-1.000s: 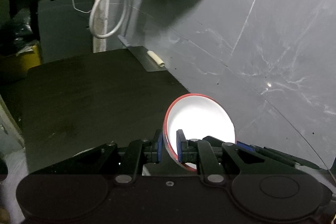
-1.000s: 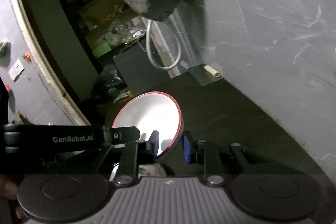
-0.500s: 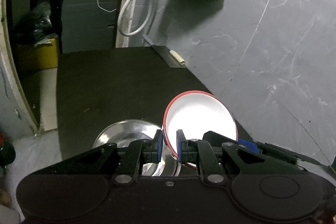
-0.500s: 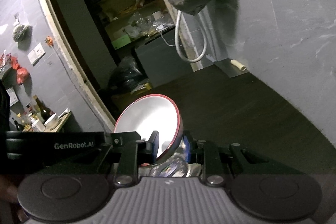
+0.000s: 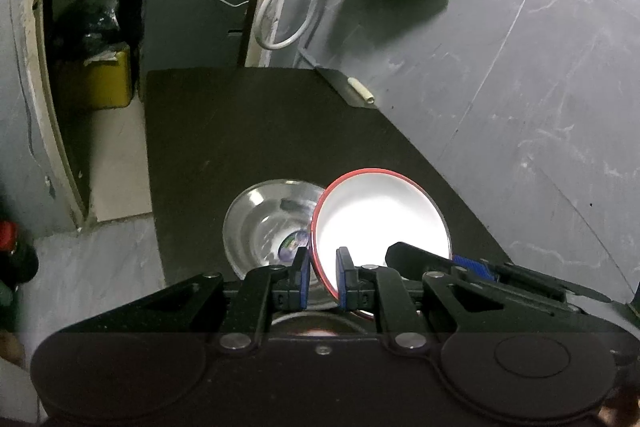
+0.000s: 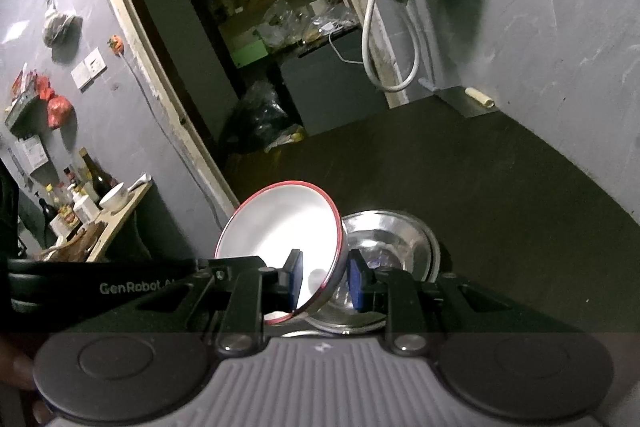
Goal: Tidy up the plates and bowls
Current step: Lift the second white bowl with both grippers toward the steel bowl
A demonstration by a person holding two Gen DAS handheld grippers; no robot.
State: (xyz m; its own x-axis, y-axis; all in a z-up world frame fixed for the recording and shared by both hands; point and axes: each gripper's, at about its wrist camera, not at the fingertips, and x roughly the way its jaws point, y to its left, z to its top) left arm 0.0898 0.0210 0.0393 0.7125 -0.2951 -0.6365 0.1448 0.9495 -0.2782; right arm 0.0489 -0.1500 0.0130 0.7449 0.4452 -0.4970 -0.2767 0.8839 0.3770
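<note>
Red-rimmed white bowl carried toward the steel bowl

Red-rimmed white round bowl [image 5: 380, 223] sits low and centre-right in the left wrist view, held by both tools at once: the left gripper [image 5: 322, 277] is clenched on its near left rim, and the right gripper [image 6: 326, 279] grasps the opposite rim, low and centre in the right wrist view. The shiny stainless-steel bowl [image 5: 266, 227] rests on the dark matte tabletop [image 5: 248, 131], just beside and partly behind the white bowl. To nest it well, I judge both hands should level the rim, centre it over the steel bowl, lower together, then let go. The white bowl is tilted, its opening facing up and toward the cameras; being round, it has no long axis.
</note>
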